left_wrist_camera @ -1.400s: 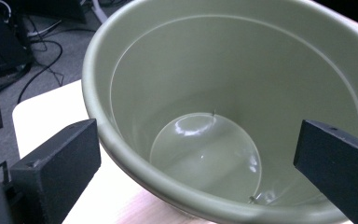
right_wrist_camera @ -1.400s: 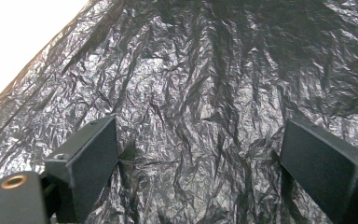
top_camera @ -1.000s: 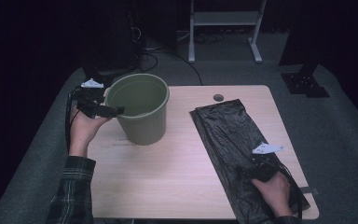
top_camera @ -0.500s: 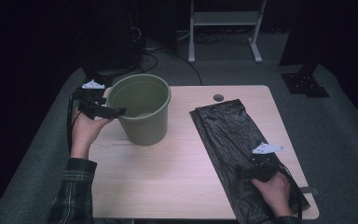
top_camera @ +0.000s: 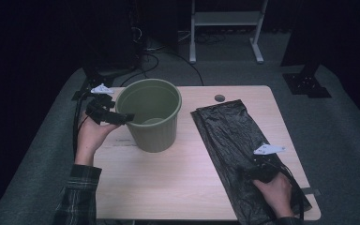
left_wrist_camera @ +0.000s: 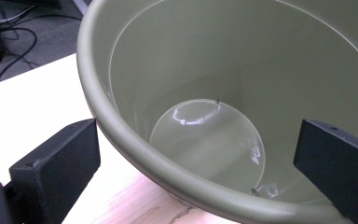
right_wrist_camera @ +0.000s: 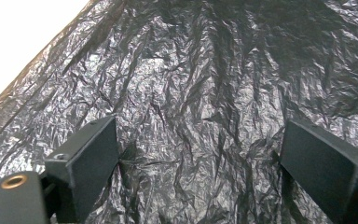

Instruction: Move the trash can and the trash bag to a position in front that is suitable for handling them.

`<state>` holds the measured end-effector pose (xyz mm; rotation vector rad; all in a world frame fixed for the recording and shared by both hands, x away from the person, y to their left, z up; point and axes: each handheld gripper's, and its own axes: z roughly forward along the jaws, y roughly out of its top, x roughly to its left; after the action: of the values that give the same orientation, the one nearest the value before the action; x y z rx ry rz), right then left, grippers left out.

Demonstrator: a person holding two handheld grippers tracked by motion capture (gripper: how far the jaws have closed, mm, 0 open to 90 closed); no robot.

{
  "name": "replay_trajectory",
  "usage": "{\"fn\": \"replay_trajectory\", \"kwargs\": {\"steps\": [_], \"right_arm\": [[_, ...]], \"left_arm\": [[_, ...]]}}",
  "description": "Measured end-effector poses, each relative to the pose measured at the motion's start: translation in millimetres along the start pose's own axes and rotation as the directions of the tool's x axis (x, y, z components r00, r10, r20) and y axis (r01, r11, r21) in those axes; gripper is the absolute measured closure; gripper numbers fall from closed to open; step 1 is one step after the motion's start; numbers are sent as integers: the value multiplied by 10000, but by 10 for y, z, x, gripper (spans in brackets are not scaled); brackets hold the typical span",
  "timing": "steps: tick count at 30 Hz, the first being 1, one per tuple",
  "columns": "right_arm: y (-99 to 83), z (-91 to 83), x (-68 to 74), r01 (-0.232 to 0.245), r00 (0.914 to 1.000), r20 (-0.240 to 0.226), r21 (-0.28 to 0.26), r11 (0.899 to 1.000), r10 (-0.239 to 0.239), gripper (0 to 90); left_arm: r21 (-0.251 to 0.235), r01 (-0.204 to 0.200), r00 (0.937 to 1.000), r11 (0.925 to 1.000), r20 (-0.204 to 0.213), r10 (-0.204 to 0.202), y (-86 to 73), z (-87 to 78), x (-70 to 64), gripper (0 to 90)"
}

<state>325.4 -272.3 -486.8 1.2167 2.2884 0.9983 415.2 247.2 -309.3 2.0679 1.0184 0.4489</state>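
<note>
Two grippers are at work on a pale wooden surface (top_camera: 178, 187). The left gripper (top_camera: 122, 117) sits at the left rim of a green bucket (top_camera: 152, 126) that stands upright on the left half of the surface. In the left gripper view its jaws are spread wide and straddle the bucket's rim (left_wrist_camera: 135, 154): one jaw is outside the wall, above the wood, and the other is inside the bucket's mouth. Neither jaw visibly presses the wall; a gap shows on both sides. The bucket's inside is bare, with a glossy round bottom (left_wrist_camera: 209, 140) catching light.

The right gripper (top_camera: 258, 172) rests low over the near end of a black plastic bag (top_camera: 234, 140), which lies flat and crinkled along the right half of the surface, running from near the far edge to the near right corner. In the right gripper view its jaws are spread apart with the bag's wrinkled film (right_wrist_camera: 200, 93) between and beneath them; the tips look to be at or just above the plastic, and I cannot tell whether they touch it. Bucket and bag lie near each other but apart, with bare wood between. A small round hole (top_camera: 220, 98) sits in the surface near the far edge, just beyond the bag's far end.
</note>
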Motion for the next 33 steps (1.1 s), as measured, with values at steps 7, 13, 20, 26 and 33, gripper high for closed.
{"fn": "replay_trajectory", "kwargs": {"steps": [7,13,20,26,33], "right_arm": [[0,0,0,-6,10000,-1,5,10000,6,104],[0,0,0,-8,10000,-3,7,10000,8,104],[0,0,-1,4,10000,5,-2,10000,-4,104],[0,0,-2,22,10000,10,-4,10000,-22,104],[0,-1,-1,12,10000,2,-1,10000,-12,104]], "left_arm": [[-139,-238,9991,9996,342,243,-10,15,-186,0],[-243,-398,9971,9989,633,413,-29,17,-327,0],[-309,-737,9906,9968,1132,768,-67,-4,-539,0],[-386,-843,9854,9957,1451,890,-128,-51,-707,0],[-504,-1025,9796,9935,1685,1096,-202,-119,-879,0]]}}
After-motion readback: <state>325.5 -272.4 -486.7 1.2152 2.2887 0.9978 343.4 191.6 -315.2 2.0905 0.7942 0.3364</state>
